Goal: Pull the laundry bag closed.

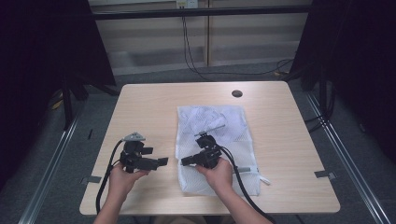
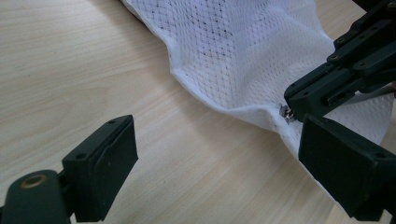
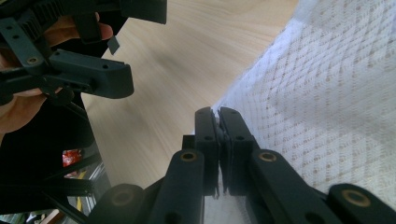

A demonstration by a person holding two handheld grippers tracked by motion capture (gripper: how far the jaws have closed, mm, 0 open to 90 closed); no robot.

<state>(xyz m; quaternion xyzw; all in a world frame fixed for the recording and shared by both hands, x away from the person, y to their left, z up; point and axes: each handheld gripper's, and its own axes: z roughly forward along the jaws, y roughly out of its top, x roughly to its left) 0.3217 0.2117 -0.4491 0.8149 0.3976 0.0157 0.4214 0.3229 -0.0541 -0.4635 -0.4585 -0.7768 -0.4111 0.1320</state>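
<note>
A white mesh bag [image 1: 219,135] with pale cloth inside lies flat on the wooden table [image 1: 149,102]. My right gripper [image 1: 185,162] rests over the bag's near left edge, its jaws pressed together on the small metal zipper pull [image 2: 284,113]. In the right gripper view the right gripper [image 3: 218,117] pinches the hem of the mesh bag [image 3: 327,93]. My left gripper [image 1: 155,157] hovers on bare wood just left of the bag, jaws spread wide and nothing between them. Seen from the left gripper [image 2: 219,140], the mesh bag [image 2: 243,51] is ahead and the right gripper [image 2: 293,101] is at its edge.
A dark round cable hole [image 1: 236,93] sits near the table's far edge. A white zipper tab [image 1: 264,180] sticks out at the bag's near right corner. Bare wood lies to the left and right of the bag. Cables [image 1: 191,51] run across the floor beyond the table.
</note>
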